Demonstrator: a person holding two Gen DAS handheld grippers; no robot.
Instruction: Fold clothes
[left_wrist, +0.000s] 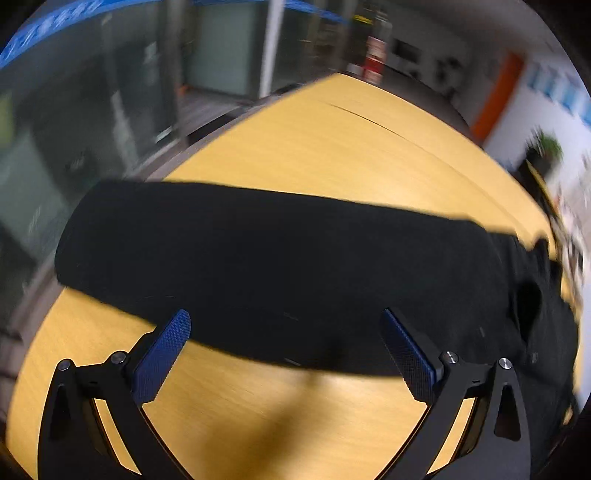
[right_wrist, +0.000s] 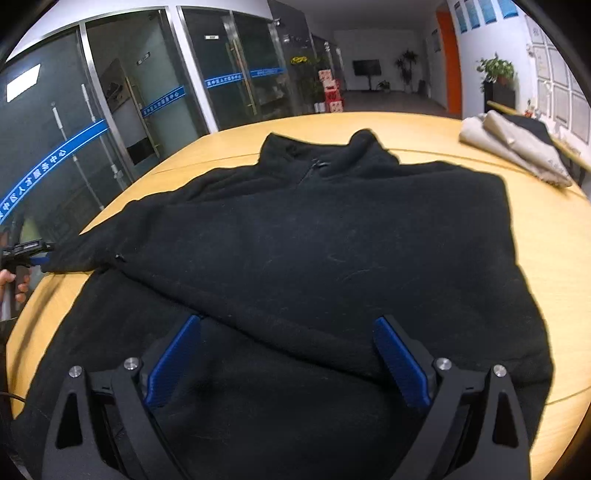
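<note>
A black fleece jacket (right_wrist: 332, 258) lies spread flat on the yellow wooden table (right_wrist: 554, 240), its collar and zip at the far side. One sleeve (left_wrist: 258, 258) stretches out to the left across the tabletop. My right gripper (right_wrist: 287, 325) hovers open over the jacket's lower body, nothing between its blue pads (right_wrist: 173, 365). My left gripper (left_wrist: 284, 321) stands open above the near edge of that sleeve, its pads (left_wrist: 162, 358) apart and clear of the cloth. In the right wrist view the left gripper (right_wrist: 31, 253) shows at the sleeve's end, held by a hand (right_wrist: 14, 282).
Folded beige cloth (right_wrist: 517, 147) lies on dark fabric at the table's back right, with a wooden stick (right_wrist: 535, 129) over it. A seam (left_wrist: 369, 118) crosses the tabletop. The table's rounded edge (right_wrist: 48, 280) runs close on the left. Glass doors (right_wrist: 147, 92) stand beyond.
</note>
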